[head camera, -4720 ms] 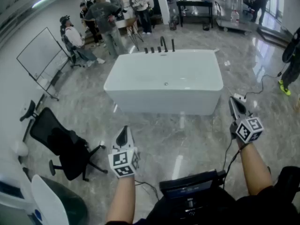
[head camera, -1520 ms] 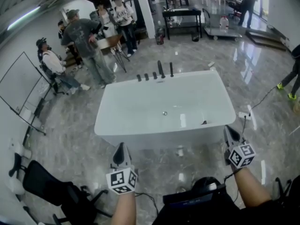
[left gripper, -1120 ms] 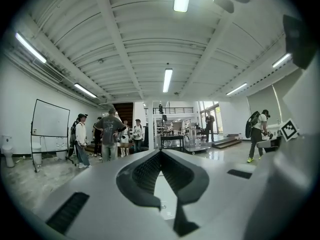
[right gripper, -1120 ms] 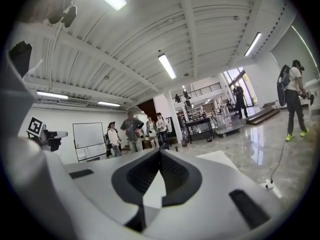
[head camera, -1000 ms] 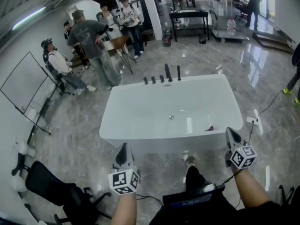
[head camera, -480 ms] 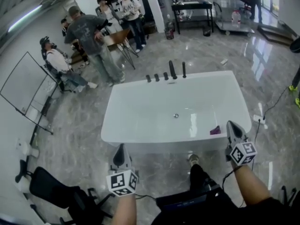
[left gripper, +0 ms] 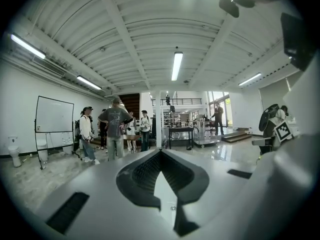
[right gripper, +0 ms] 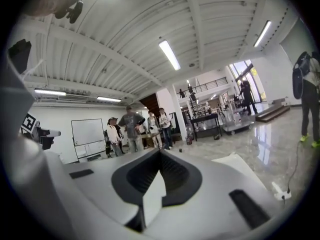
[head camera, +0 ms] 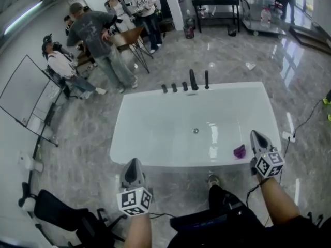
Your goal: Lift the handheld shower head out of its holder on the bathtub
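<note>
- Left gripper (head camera: pixel 134 163) and right gripper (head camera: pixel 257 137): jaws clenched, nothing between them.
- Both hover by the near rim of white bathtub (head camera: pixel 176 164).
- Handheld shower head (head camera: pixel 206 79) stands upright in its holder on the far rim, well apart from both.

Whiteboard (head camera: pixel 25 93), standing people (head camera: pixel 95 31), black chair (head camera: pixel 58 214)

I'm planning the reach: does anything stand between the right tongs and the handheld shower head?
Only the bathtub itself: the right tongs are at its near rim, the handheld shower head stands on the far rim, so the open basin lies between. A small purple thing lies low in the tub, likely below the path.
</note>
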Action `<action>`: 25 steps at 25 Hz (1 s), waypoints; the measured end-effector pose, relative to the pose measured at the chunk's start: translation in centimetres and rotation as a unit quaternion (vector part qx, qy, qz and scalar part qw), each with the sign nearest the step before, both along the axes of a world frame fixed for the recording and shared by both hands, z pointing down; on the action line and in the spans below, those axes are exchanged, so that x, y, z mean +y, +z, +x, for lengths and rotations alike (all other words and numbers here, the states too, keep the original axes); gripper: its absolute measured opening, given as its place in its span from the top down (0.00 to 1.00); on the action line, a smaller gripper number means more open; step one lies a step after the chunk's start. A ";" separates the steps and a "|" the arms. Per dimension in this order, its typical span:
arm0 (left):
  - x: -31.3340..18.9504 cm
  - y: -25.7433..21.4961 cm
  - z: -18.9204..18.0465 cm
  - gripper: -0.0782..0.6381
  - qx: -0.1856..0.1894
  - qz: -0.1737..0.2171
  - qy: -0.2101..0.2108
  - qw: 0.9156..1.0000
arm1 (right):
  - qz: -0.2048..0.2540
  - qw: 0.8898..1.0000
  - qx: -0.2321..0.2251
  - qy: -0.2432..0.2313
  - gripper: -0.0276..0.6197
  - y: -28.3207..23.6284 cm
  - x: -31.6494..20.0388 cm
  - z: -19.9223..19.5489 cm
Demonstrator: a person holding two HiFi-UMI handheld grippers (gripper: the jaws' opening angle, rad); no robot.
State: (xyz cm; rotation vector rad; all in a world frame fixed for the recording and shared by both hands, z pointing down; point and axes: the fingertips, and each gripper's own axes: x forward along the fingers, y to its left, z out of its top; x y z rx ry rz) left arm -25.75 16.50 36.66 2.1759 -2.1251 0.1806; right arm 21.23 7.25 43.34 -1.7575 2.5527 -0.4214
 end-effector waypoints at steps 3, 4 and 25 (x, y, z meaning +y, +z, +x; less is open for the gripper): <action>-3.6 -0.1 0.5 0.88 -0.001 -0.003 -0.004 1.000 | -0.029 1.000 -0.003 -0.007 0.95 1.6 -4.3 -0.2; -4.8 -0.2 0.6 0.88 -0.002 -0.004 -0.005 1.000 | -0.033 0.999 -0.004 -0.012 0.95 1.8 -5.5 -0.5; -20.5 -0.3 3.6 0.88 -0.025 0.000 -0.002 1.000 | 0.000 0.999 0.014 -0.032 0.95 2.4 -22.0 0.6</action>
